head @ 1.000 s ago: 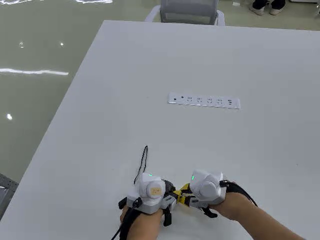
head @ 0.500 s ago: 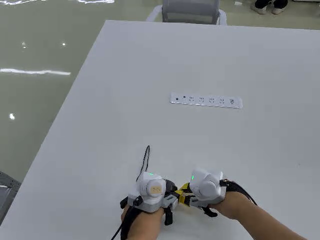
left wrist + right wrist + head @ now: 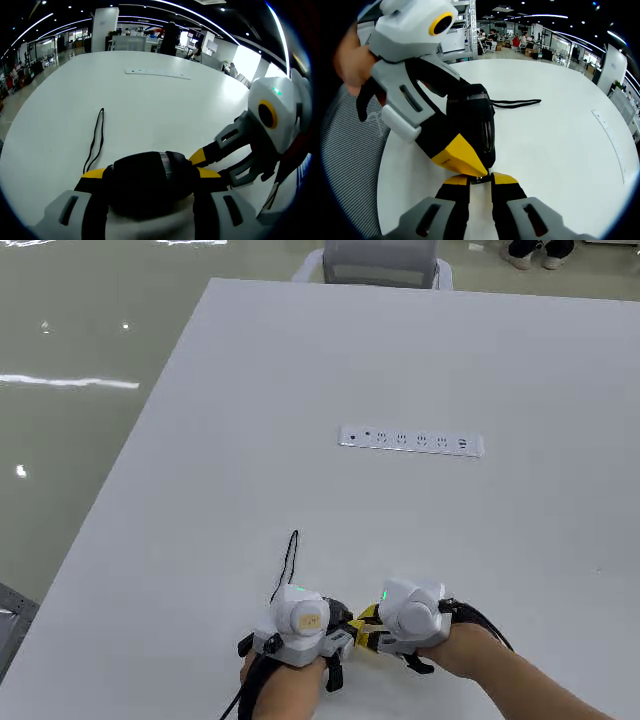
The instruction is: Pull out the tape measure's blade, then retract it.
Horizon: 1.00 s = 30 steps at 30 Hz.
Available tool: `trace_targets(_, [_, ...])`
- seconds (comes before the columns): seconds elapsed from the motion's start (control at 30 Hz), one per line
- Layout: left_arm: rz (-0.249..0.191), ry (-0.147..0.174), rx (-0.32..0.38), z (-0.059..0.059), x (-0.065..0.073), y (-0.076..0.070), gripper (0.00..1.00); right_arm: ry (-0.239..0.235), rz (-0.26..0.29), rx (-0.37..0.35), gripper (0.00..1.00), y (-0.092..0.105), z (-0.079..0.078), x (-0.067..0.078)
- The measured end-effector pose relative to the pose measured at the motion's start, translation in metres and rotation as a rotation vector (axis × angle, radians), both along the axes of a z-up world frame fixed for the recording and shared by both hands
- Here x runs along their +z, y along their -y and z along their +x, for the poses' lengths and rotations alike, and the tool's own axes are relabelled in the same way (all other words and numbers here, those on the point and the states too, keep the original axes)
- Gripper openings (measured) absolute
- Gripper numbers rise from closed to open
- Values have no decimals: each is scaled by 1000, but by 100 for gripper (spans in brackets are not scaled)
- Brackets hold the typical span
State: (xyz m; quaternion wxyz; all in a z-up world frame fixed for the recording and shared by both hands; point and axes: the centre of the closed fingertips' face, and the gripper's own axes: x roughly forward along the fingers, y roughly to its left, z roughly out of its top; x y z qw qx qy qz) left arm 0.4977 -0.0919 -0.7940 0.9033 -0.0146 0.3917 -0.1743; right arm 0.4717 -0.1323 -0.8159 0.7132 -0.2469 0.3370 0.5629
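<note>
Now both claws meet at the tape measure [image 3: 472,117].
The left gripper [image 3: 150,172] clamps the black case across its jaws. The right gripper [image 3: 479,182], facing the case mouth, seems pinched on the blade hook [image 3: 481,177], so the blade's axis runs back along its jaws.

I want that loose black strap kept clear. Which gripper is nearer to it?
Left. The left gripper, clamped on the tape measure, has the strap ahead of it; the right gripper sits beyond the tape measure, pinching the blade tip.
</note>
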Motion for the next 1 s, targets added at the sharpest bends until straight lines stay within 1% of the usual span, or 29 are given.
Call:
trace_targets(0.03, [-1, 2, -1, 0, 0, 0, 67, -3, -1, -11, 16, 0, 0, 0])
trace_targets(0.1, [-6, -4, -5, -1, 0, 1, 67, -7, -1, -26, 17, 0, 2, 0])
trace_targets(0.23, [-12, -10, -29, -2, 0, 1, 67, 1, -7, -25, 19, -1, 2, 0])
trace_targets(0.33, [-28, -14, -30, -2, 0, 0, 67, 0, -6, -30, 19, -1, 2, 0])
trace_targets(0.4, [-66, 6, -6, 0, 4, -2, 68, 2, -9, -32, 20, 0, 2, 0])
trace_targets(0.47, [-99, 11, 5, 1, 7, -6, 70, 2, -9, -39, 21, 2, 3, 0])
trace_targets(0.5, [-118, 27, 3, 3, 10, -7, 71, 3, -8, -40, 22, 3, 3, -1])
trace_targets(0.53, [-165, 54, -8, 6, 16, -5, 72, 3, -7, -43, 22, 4, 3, -1])
trace_targets(0.57, [-214, 68, -14, 7, 22, -2, 75, 3, -5, -45, 22, 5, 3, 0])
trace_targets(0.6, [-214, 75, -21, 7, 25, -8, 78, 3, -5, -48, 22, 6, 2, 0])
trace_targets(0.67, [-193, 89, -36, 8, 28, -16, 81, 3, -3, -51, 22, 7, 2, 0])
trace_targets(0.7, [-195, 97, -40, 9, 30, -22, 81, 2, -1, -54, 23, 7, 2, 1])
trace_targets(0.77, [-212, 116, -46, 12, 34, -28, 83, 4, 1, -56, 23, 7, 1, 1])
trace_targets(0.87, [-206, 114, -58, 12, 35, -37, 86, 3, 1, -58, 25, 7, 0, 0])
trace_targets(0.93, [-212, 117, -76, 10, 35, -40, 88, 3, 0, -59, 26, 9, -2, 1])
trace_targets(1.0, [-213, 124, -102, 8, 36, -41, 93, 4, -2, -63, 28, 11, -3, 2])
